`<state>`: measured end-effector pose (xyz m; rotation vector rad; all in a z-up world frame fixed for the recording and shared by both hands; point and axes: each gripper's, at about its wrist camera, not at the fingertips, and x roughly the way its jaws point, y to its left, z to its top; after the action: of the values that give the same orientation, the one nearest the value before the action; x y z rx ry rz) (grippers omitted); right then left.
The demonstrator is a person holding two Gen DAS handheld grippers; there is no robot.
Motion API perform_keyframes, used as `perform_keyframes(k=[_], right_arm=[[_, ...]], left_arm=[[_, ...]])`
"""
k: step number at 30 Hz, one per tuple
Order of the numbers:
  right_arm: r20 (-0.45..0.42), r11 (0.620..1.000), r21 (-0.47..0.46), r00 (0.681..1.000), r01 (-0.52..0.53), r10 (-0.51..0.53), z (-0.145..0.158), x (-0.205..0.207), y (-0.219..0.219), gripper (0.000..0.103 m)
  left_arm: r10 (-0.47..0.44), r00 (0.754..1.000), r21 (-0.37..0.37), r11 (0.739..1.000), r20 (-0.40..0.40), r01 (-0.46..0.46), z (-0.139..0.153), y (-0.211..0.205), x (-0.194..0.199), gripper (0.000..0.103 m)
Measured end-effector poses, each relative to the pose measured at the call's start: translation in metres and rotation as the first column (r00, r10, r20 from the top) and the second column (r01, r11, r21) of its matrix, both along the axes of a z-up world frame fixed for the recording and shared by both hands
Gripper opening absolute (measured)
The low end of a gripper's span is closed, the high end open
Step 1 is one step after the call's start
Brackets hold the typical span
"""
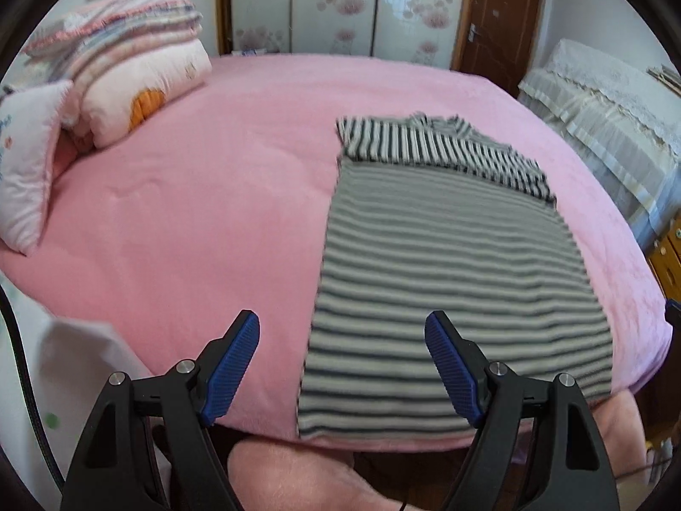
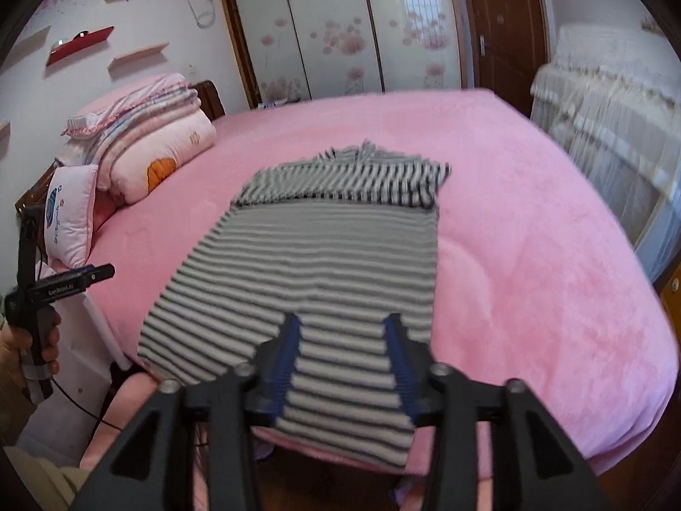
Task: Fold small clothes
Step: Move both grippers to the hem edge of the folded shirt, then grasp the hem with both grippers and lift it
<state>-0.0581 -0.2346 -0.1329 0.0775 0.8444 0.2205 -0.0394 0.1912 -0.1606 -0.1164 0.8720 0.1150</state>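
Your left gripper (image 1: pixel 342 366) sits at the bottom of the left wrist view, jaws spread wide, nothing between the blue pads (image 1: pixel 232 366). The left pad is over bare pink blanket (image 1: pixel 191 221), the right pad over the near left part of the striped garment (image 1: pixel 447 281). Can't tell if either pad touches cloth.

The garment lies flat on the blanket, right of centre in that view, running from the near bed edge toward the upper middle. The far end is folded over on itself, with darker stripes running crosswise there. The near hem lies right at the bed edge.

Your right gripper (image 2: pixel 342 366) is at the bottom centre of the right wrist view, blurred. Jaws are partly apart and hold nothing. The striped garment (image 2: pixel 315 264) shows through the gap, with its near hem at the bed edge just below the fingertips. Contact with the cloth is unclear.

In the right wrist view your left hand (image 2: pixel 38 345) is at the lower left edge, holding the other gripper's handle beside the bed.

A stack of folded quilts (image 1: pixel 140 64) and a pillow (image 1: pixel 30 157) are at the upper left, well apart from the garment. A wardrobe with floral doors (image 2: pixel 336 21) and a brown door (image 2: pixel 506 21) are along the top.
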Motion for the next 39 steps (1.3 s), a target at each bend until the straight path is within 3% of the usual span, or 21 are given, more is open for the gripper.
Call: perform_keyframes(k=[7, 9, 17, 29, 39], right_arm=[[-0.067, 0.999, -0.034, 0.998, -0.01, 0.008, -0.048, -0.01, -0.012, 0.047], [-0.114, 1.0, -0.027, 0.993, -0.003, 0.0, -0.066, -0.011, -0.017, 0.047], [-0.272, 0.999, -0.006, 0.961, 0.042, -0.042, -0.121, -0.013, -0.034, 0.047], [-0.339, 1.0, 0.015, 0.941, 0.013, -0.007, -0.139, -0.005, -0.031, 0.033], [-0.372, 0.998, 0.06, 0.928, 0.029, -0.005, -0.147, -0.002, -0.036, 0.032]], left_arm=[[-0.069, 0.992, -0.045, 0.997, -0.106, 0.065, -0.062, 0.019, -0.006, 0.078], [-0.089, 0.986, -0.087, 0.993, -0.142, 0.077, -0.078, 0.027, -0.003, 0.072], [-0.143, 0.971, -0.169, 0.979, -0.192, 0.111, -0.108, 0.044, 0.009, 0.066], [-0.209, 0.953, -0.272, 0.951, -0.219, 0.146, -0.127, 0.057, 0.005, 0.065], [-0.257, 0.933, -0.339, 0.926, -0.251, 0.164, -0.136, 0.063, 0.001, 0.038]])
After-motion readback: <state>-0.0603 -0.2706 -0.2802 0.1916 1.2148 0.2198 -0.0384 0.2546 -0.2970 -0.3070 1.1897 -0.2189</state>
